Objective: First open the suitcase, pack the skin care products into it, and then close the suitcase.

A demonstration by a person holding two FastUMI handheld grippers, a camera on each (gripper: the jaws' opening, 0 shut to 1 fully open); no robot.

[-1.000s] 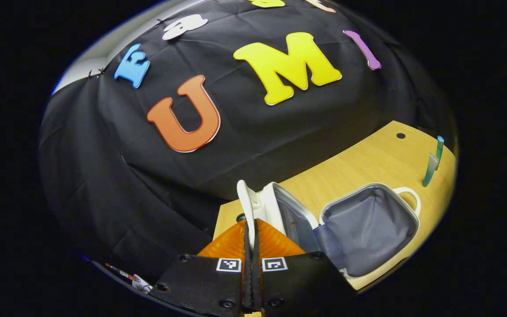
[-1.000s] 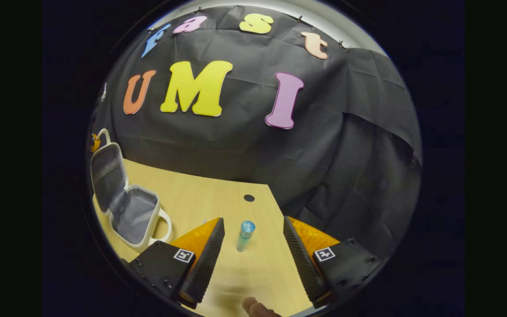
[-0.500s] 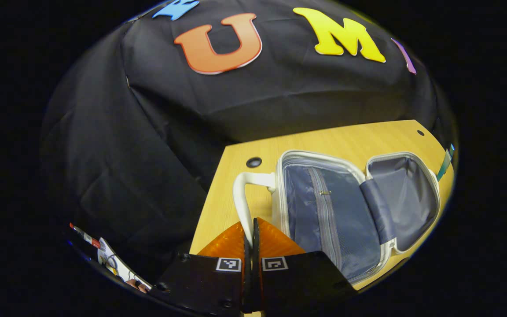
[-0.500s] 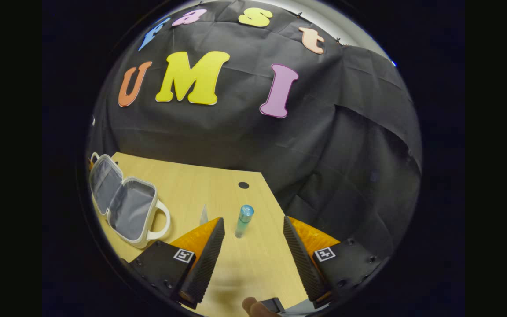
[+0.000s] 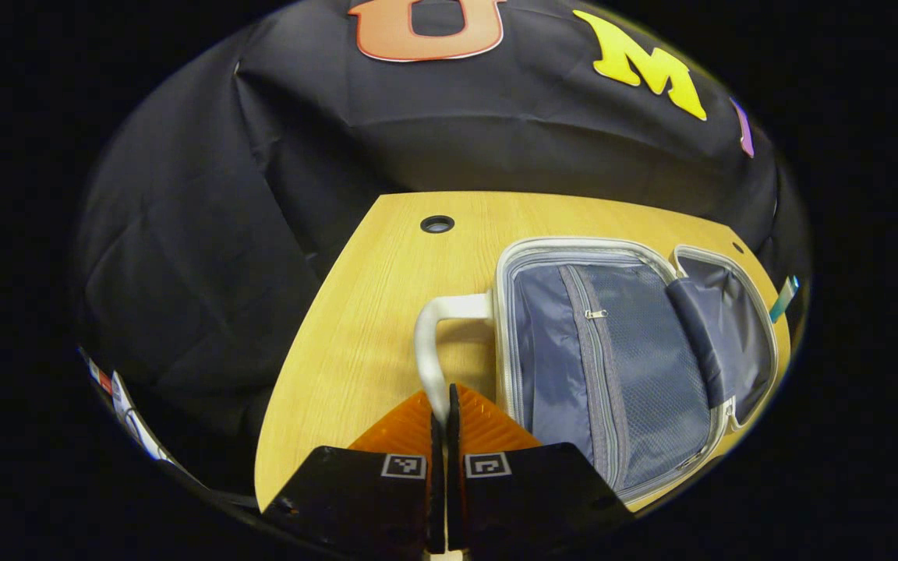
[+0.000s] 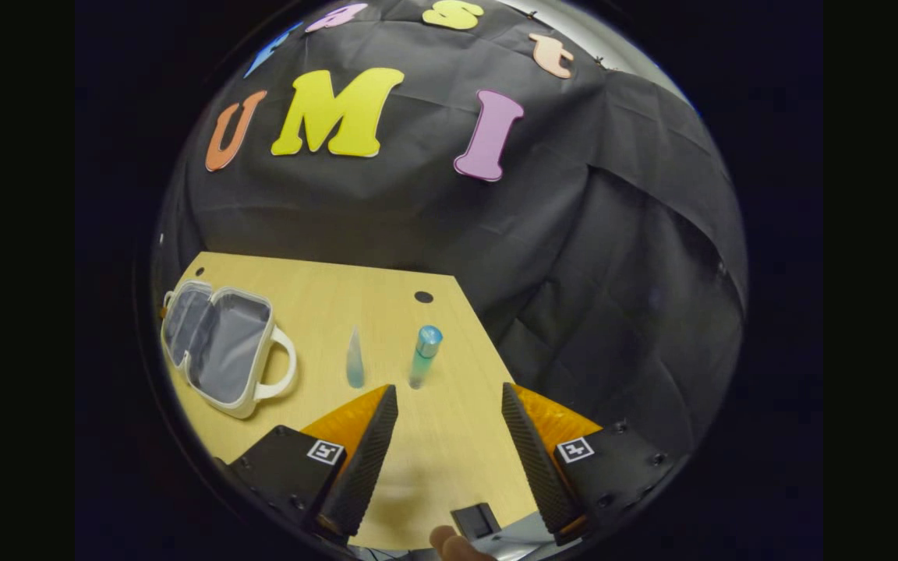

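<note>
The case [image 5: 620,366] lies open and flat on the worktop [image 5: 371,312], both lined halves facing up, the zip-pocket half nearest the left claw [image 5: 441,413]. That claw is closed on the white handle [image 5: 427,351] at the case's left edge, both fingers pinching the loop. From the right gripper view the case [image 6: 219,351] sits at the far left of the worktop [image 6: 449,436], its other handle pointing toward the products.

Two skin care items stand upright to the right of the case: a pale tapered tube [image 6: 355,360] closer to the case, and a teal bottle [image 6: 424,356] with a blue cap just beyond it. They stand near each other but apart. The bottle [image 5: 784,298] also peeks in past the case's far rim in the left gripper view.

The right claw [image 6: 449,405] is spread wide and empty, hovering short of the bottle, which lines up roughly with its gap.

The opening step looks done, and packing appears to be starting. The next move likely calls for the right claw to advance, straddle the bottle around its body and close gently, since a tall narrow bottle could tip if a finger nudges it first. The tube just beside it leaves little room on that side. The left claw could let go of the handle, or hold it to steady the case.
</note>
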